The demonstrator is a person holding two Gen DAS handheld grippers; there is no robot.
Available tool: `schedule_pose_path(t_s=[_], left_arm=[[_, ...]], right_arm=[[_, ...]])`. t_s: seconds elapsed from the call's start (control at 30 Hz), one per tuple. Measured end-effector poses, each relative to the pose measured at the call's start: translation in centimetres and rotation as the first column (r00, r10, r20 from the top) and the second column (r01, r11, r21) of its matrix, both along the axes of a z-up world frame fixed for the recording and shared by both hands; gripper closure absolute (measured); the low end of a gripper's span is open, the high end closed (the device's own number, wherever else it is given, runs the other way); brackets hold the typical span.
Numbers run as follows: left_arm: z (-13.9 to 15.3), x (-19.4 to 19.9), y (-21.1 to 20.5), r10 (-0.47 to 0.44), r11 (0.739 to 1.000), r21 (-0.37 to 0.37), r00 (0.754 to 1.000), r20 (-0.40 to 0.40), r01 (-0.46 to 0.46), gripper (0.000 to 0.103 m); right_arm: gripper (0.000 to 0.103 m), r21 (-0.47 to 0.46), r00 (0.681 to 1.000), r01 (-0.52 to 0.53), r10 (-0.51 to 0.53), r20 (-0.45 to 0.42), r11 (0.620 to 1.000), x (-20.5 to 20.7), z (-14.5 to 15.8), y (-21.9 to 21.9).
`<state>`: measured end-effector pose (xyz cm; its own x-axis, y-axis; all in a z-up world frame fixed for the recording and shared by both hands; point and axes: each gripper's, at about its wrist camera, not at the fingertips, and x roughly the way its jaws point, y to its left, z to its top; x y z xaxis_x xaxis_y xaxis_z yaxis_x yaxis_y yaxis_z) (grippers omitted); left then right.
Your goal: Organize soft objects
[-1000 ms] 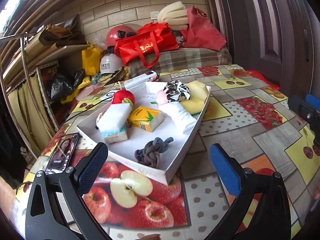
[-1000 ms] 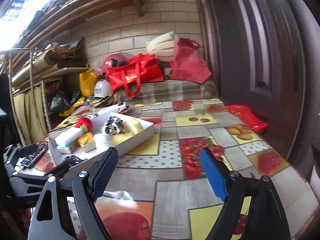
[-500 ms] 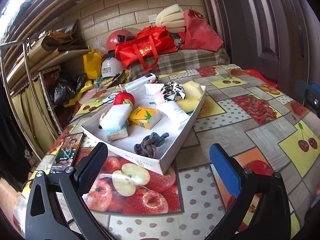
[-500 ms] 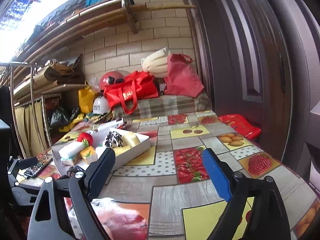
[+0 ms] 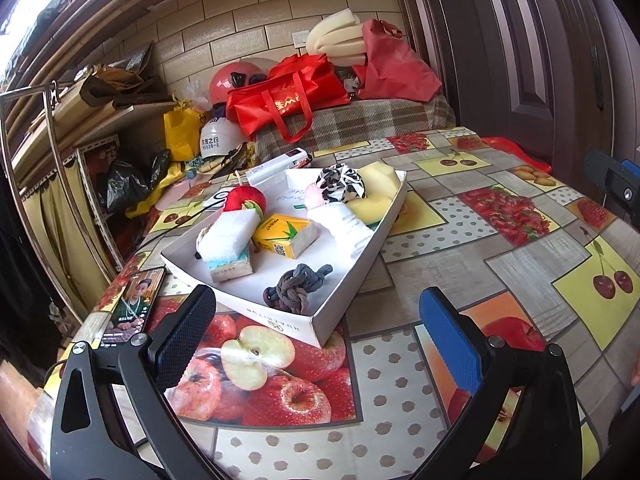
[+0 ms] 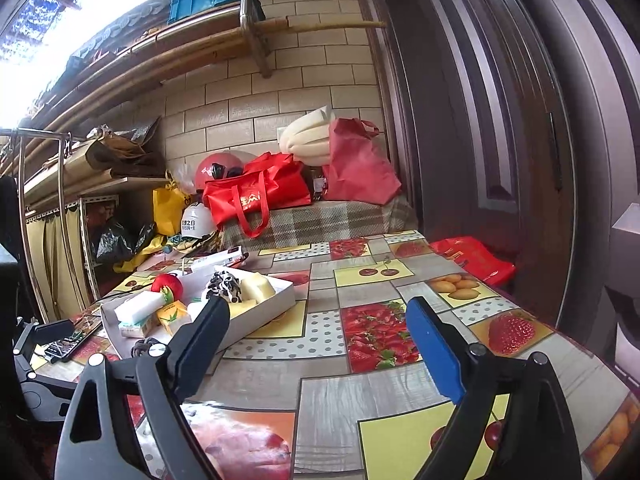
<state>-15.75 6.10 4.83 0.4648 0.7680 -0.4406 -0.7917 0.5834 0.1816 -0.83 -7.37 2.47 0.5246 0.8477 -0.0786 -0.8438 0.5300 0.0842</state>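
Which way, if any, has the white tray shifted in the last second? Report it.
No. The white tray keeps its near corner right beside the halved-apple print on the tablecloth, as before.

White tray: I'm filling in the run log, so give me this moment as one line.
left gripper: open, empty | right gripper: open, empty | white tray: on table, holds grey knotted rope

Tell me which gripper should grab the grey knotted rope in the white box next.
Left gripper: open, with the rope just ahead in the box. The right gripper faces bare tablecloth, off to the side.
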Motion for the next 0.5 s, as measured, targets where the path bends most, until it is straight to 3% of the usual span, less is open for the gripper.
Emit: schedule_pose_path(t_s=[0.5], left_arm=[[-0.19,0.11,-0.13,-0.014,1.000,-0.017,1.000,0.008,0.015,0.000]], right_arm=[[0.013,0.007,1.000,0.001,-0.001,-0.013,1.000,0.34,-0.10,-0.05]])
